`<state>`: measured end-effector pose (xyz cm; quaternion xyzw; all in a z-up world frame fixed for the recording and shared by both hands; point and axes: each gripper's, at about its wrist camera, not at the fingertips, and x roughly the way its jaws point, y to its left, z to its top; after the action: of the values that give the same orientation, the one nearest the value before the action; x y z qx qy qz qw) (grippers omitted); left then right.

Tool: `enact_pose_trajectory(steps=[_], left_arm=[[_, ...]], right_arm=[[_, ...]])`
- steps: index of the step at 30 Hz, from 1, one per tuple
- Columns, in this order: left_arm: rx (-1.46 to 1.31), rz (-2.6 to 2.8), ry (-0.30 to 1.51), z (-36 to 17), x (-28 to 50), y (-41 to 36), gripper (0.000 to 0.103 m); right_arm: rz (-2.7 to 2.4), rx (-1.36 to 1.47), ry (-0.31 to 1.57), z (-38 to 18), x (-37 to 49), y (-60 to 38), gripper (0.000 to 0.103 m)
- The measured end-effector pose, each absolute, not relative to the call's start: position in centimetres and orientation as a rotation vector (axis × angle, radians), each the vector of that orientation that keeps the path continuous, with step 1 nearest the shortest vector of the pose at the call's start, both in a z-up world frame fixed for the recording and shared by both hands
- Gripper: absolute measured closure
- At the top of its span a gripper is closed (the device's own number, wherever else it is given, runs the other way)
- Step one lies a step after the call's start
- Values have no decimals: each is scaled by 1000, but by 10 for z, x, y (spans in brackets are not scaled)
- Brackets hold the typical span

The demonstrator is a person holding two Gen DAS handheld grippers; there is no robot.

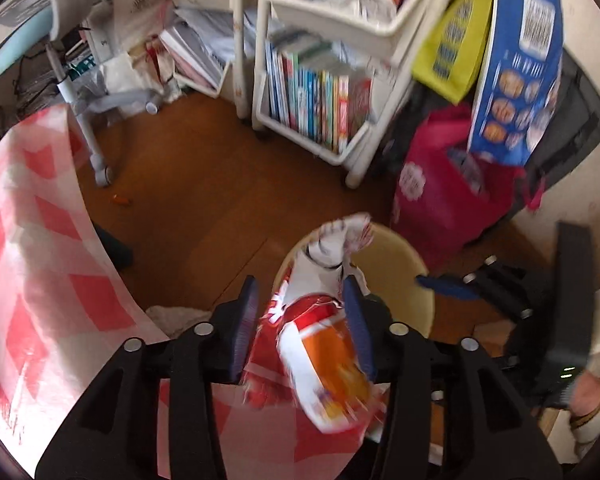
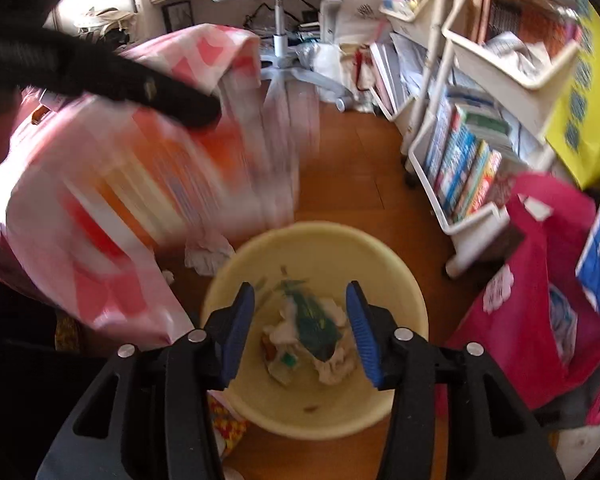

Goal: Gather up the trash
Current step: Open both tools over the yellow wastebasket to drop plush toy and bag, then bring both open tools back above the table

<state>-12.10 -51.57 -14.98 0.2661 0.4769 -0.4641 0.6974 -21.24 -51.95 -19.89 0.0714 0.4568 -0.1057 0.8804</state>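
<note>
In the left wrist view a red, white and orange snack bag [image 1: 320, 340] hangs between the jaws of my left gripper [image 1: 302, 320]. It brushes the right pad, and a gap shows at the left pad, so the jaws are open. Below it stands a pale yellow bin [image 1: 412, 256]. One blue pad [image 1: 448, 286] of my right gripper reaches in from the right. In the right wrist view my right gripper [image 2: 300, 320] is open and empty above the bin [image 2: 312, 232], which holds a green wrapper [image 2: 314, 324] and crumpled white tissue [image 2: 336, 364]. The blurred snack bag [image 2: 140, 184] is at upper left.
A pink checked cloth [image 1: 32, 248] hangs on the left. White book carts [image 1: 312, 120] stand behind the bin, with a magenta bag [image 1: 440, 200] and a blue box [image 1: 516, 80] to the right. An office chair base [image 1: 88, 136], a tissue [image 2: 204, 256] on the wooden floor and a person's foot [image 1: 592, 404] are nearby.
</note>
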Motion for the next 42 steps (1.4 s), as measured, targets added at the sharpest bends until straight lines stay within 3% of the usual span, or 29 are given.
enact_pose_trajectory(steps=[4,9,12,19,26,34,42], left_arm=[[622,-980,1007,-140,-125,-508,45],[519,-873,840,-85,-112,-446,20],[469,-791,744,-52,-100,-392,16],[283,-495,609,2,-53,-256,12],[128,-288,615,18,-9,-147,11],[147,-182,637,8,10,-78,7],[114,-180,675,3,18,-62,7]], right_arm=[[-224,128,913,-186,-219,-519,51],[-188,76,785,-140,-203,-497,41],[-133,2,722,-106,-179,-465,33],[24,-180,632,-43,-114,-367,21],[107,-338,632,-48,-74,-267,20],[134,-563,643,-69,-63,-221,20],[147,-649,637,-77,-60,-203,20]])
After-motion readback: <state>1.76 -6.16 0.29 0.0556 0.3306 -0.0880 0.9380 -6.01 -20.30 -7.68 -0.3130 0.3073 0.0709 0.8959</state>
